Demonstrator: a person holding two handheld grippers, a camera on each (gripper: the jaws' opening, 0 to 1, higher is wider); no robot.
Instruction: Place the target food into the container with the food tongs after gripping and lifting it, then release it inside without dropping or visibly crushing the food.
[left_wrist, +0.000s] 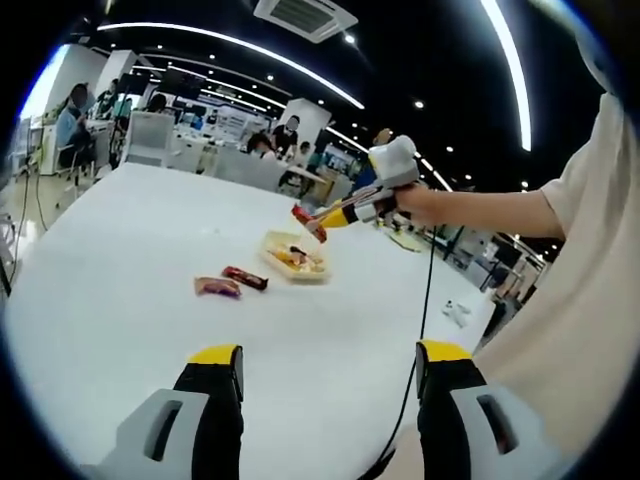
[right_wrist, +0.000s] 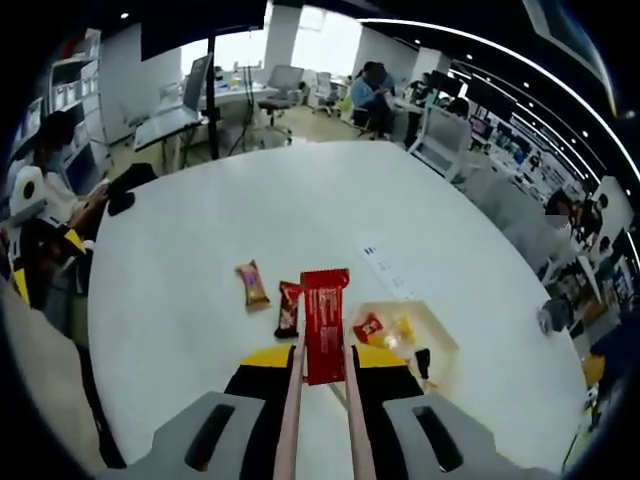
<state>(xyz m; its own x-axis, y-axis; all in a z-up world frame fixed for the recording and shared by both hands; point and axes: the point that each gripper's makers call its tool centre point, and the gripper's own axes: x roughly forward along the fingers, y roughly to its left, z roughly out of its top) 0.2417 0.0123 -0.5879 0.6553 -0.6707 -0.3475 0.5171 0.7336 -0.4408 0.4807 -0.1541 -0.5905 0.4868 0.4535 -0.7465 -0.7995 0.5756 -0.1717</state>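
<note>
Left gripper view: the left gripper (left_wrist: 330, 375) hangs wide open and empty, near the table (left_wrist: 120, 300) edge; far ahead the right gripper (left_wrist: 385, 190) carries the bar (left_wrist: 308, 220) in tongs (left_wrist: 335, 213) just above the tray (left_wrist: 293, 256).

Right gripper view: the jaws squeeze the tongs (right_wrist: 322, 400) shut on the upright red bar (right_wrist: 324, 325); the tray (right_wrist: 440, 345) lies just right of it.

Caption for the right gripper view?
Tongs hold a red snack packet above the white table, beside the container.

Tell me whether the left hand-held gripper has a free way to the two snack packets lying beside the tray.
Probably yes. The left hand-held gripper is open and holds nothing, and bare table lies between it and the packets. The right hand-held gripper hangs over the tray, off to the side.
</note>
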